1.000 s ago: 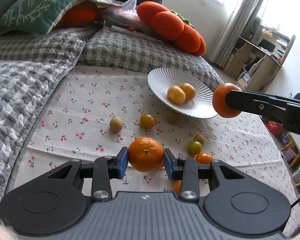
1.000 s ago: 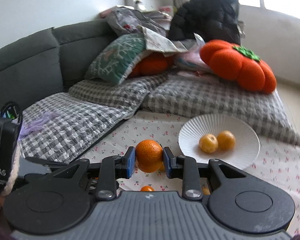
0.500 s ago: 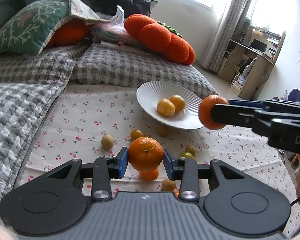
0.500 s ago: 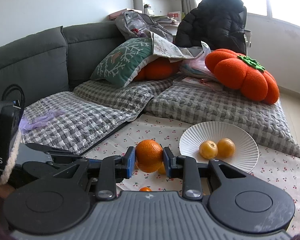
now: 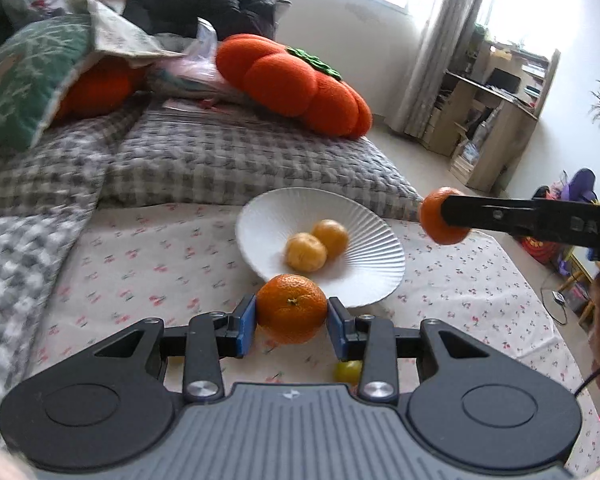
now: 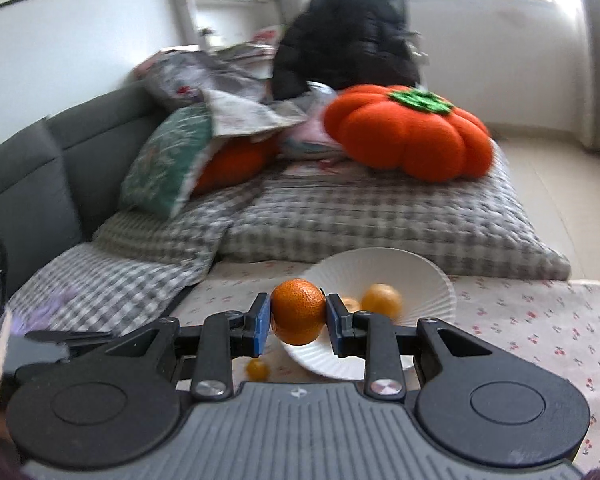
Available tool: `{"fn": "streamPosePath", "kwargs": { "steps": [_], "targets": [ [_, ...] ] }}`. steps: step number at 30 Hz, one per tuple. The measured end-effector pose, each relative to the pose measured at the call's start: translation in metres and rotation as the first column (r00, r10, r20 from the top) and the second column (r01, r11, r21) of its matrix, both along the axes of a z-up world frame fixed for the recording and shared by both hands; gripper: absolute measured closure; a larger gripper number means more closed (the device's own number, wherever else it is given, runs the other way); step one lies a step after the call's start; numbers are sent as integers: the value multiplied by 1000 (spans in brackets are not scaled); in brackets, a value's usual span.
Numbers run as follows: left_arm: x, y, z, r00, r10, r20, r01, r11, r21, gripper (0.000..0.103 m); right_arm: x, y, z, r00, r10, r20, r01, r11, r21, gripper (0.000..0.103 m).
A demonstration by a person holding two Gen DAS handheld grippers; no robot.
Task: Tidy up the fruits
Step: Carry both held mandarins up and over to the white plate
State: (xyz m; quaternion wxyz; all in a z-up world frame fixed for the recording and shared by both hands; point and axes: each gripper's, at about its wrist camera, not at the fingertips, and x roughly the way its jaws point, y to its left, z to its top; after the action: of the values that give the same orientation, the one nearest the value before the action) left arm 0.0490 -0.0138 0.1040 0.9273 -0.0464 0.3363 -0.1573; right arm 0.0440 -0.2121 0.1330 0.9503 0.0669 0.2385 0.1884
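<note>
carrying a tangerine (image 5: 291, 307) clamped in the left gripper (image 5: 291, 320) and another tangerine (image 6: 298, 311) clamped in the right gripper (image 6: 298, 322), both near the white plate (image 5: 364, 280) holding two fruits (image 5: 306, 252) on the cherry-print cloth (image 5: 148, 264), small strays (image 5: 348, 372) unsorted.

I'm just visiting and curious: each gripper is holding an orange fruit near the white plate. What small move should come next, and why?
Probably ease the right gripper forward and down over the white plate, then open it. Its mandarin already hangs at the plate's near rim, two yellowish fruits lie inside with room beside them, and the left gripper holds its own mandarin just short of the rim.
</note>
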Motion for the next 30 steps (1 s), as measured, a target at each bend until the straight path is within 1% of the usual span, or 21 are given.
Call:
{"fn": "streamPosePath", "kwargs": {
  "steps": [3,5,9,12,17,24,30],
  "targets": [
    [19,-24,-4,999,-40,-10,40,999,28,77,22,-10,-14,998,-39,-57,39,999,0,76],
    [31,-39,-10,998,-63,-15,64,996,57,77,37,-13,-25,994,-70,-88,68,997,-23,76],
    [59,-63,-23,996,-83,-45,87,991,102,77,56,-24,-37,986,-110,-121,105,993,-47,76],
    [73,-73,-30,994,-91,-55,97,989,114,77,66,-30,-43,983,-125,-133,119,991,-54,76],
    [92,-84,-41,994,-90,-64,98,986,136,77,75,-28,-49,981,-113,-158,103,992,-67,76],
    [101,-89,-58,993,-90,-80,104,977,184,77,90,-17,-62,976,-90,-198,68,991,-111,76],
    [110,-87,-67,994,-88,-72,101,971,216,77,97,-14,-73,971,-88,-220,58,989,-136,76]
  ]
}}
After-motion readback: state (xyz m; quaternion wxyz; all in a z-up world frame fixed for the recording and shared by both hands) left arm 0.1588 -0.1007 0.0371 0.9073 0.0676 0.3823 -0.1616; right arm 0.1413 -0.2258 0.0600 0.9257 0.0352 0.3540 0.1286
